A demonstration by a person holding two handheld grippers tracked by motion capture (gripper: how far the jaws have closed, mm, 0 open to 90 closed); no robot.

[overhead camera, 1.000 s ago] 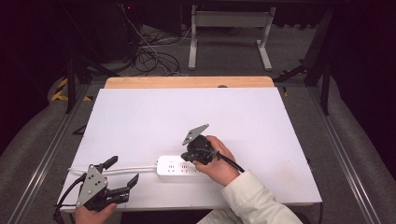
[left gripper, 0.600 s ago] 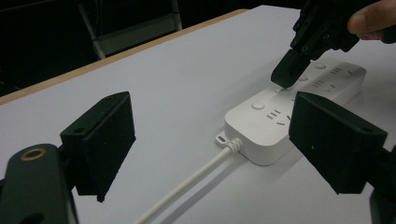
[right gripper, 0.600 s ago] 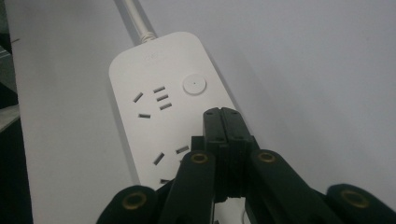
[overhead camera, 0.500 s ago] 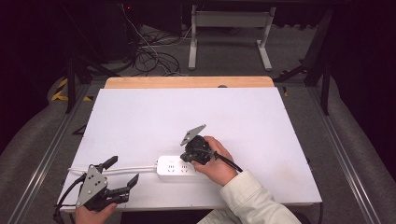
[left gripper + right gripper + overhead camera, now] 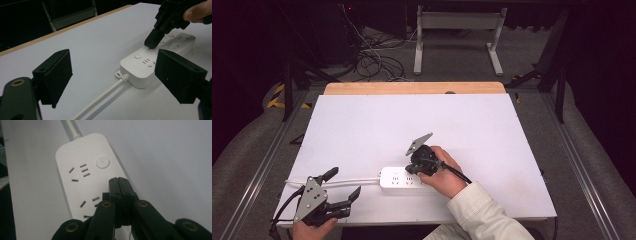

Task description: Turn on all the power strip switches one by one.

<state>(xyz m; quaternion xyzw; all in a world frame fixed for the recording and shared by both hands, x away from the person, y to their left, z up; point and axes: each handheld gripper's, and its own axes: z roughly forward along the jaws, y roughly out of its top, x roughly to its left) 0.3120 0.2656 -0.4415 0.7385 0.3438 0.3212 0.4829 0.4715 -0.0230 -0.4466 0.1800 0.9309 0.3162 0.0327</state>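
A white power strip (image 5: 404,179) lies near the table's front edge, its white cable (image 5: 337,180) running left. My right gripper (image 5: 413,168) is shut with nothing between its jaws, tips held just over the strip's top (image 5: 87,177) near the round button (image 5: 102,162). In the left gripper view the right gripper (image 5: 152,42) points down at the strip (image 5: 155,60). My left gripper (image 5: 343,188) stands open at the front left corner, apart from the strip, with only air between its jaws (image 5: 112,75).
The white table top (image 5: 412,125) has a wooden strip along its far edge (image 5: 412,88). Beyond it are a metal stand (image 5: 457,30) and loose cables (image 5: 377,55) on the floor. Metal rails (image 5: 262,160) flank the table.
My right gripper has shifted slightly left over the power strip. The left gripper has stayed put.
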